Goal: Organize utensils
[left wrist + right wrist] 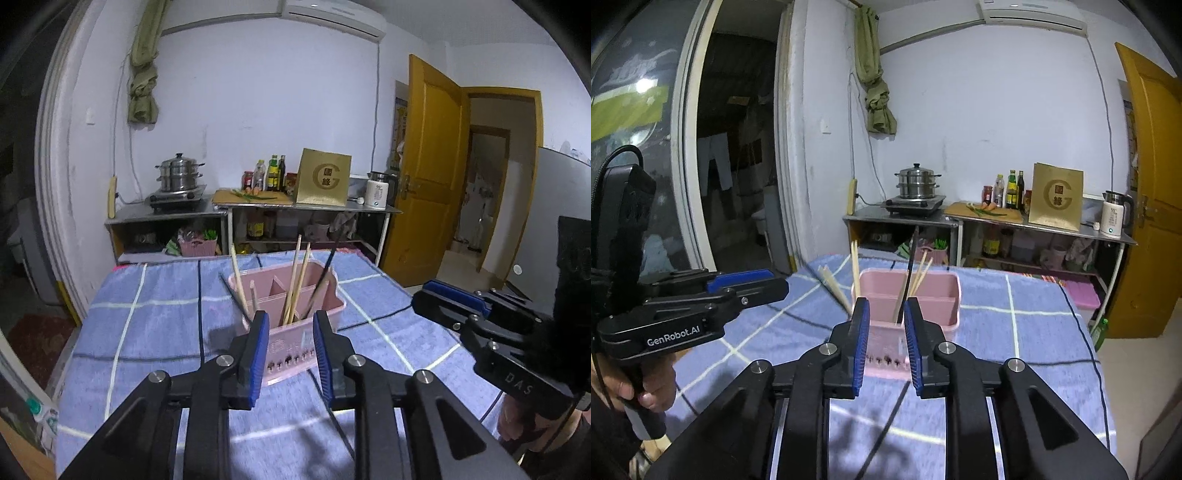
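A pink utensil holder (295, 343) with compartments stands on the blue checked cloth; it also shows in the right wrist view (925, 295). Several wooden chopsticks (295, 284) and a dark chopstick (325, 277) stand upright in it. My left gripper (290, 325) is open and empty, just in front of the holder. My right gripper (884, 314) is open and empty, also facing the holder from close by. The right gripper also shows at the right of the left wrist view (454, 302), and the left gripper at the left of the right wrist view (746, 284).
The table with the blue checked cloth (155, 332) fills the foreground. Behind it stands a metal counter (258, 206) with a steamer pot (179, 173), bottles, a cutting board, a gold box (323, 177) and a kettle. A yellow door (424, 166) is at the right.
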### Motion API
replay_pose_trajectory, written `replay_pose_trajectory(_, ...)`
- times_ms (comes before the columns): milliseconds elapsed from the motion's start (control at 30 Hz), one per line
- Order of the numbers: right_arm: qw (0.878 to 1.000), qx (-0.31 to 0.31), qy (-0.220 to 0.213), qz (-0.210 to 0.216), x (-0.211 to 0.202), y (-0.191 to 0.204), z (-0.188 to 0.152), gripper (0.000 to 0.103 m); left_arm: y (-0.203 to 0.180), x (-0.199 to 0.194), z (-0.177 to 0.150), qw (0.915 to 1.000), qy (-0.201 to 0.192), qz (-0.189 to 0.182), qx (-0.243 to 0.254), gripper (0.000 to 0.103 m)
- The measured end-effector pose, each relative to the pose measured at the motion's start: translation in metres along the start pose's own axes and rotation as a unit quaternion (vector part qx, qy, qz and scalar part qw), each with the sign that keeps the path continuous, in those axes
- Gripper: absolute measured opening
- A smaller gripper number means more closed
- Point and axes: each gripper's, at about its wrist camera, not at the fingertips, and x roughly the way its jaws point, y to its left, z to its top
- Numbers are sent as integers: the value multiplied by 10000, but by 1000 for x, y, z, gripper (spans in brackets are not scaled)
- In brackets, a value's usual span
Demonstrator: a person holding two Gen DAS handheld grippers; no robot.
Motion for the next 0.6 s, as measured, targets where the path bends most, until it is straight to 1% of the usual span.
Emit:
replay_pose_trajectory(167,9999,-72,92,-34,-11,8,-23,20,-7,-10,-32,9999,2,158,-23,24)
replay_pose_trajectory(267,9998,-127,150,-84,-17,14,-37,20,-13,-18,-50,9995,-49,324,-3,24)
replay_pose_trajectory(600,9993,-106,336,-85,-34,26,-74,20,-24,-38,-90,9988,-136,462,-99,24)
